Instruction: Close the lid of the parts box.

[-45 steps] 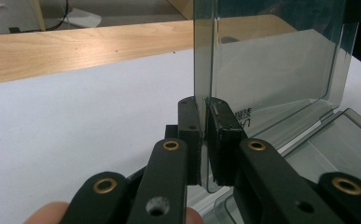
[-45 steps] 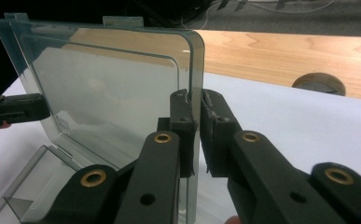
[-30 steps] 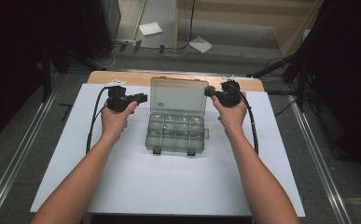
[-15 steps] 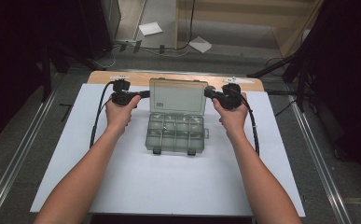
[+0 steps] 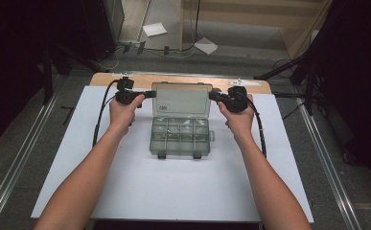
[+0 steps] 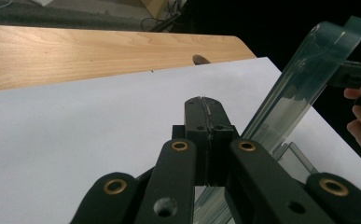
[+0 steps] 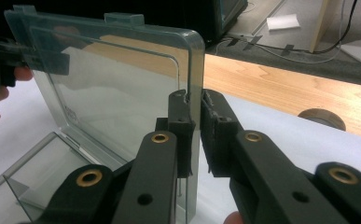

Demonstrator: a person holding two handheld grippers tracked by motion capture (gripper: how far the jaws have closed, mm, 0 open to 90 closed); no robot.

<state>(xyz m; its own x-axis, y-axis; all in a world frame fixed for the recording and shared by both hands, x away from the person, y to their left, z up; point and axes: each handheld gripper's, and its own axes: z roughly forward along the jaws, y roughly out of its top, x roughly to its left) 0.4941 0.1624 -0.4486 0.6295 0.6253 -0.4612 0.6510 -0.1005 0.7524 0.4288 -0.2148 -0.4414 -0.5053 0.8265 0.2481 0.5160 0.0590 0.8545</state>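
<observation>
A clear plastic compartment box (image 5: 179,136) lies on the white sheet with its lid (image 5: 182,98) standing up. My left gripper (image 5: 152,94) points at the lid's left edge. In the left gripper view its jaws (image 6: 204,105) are shut with nothing between them, and the lid (image 6: 308,79) rises just to their right. My right gripper (image 5: 212,95) is at the lid's right edge. In the right gripper view its jaws (image 7: 197,100) pinch the lid's (image 7: 117,84) rim; they have just been opening a little, pads against the rim. The left gripper (image 7: 43,60) shows beyond the lid.
The white sheet (image 5: 173,191) covers a wooden table (image 5: 140,79), whose bare strip runs along the far side. Metal rails (image 5: 20,163) flank the table. Cables trail from both grippers along my forearms. Papers lie on the floor behind.
My left hand has shifted a little farther up the table, towards the lid's upper left corner. The right hand and the box have kept still.
</observation>
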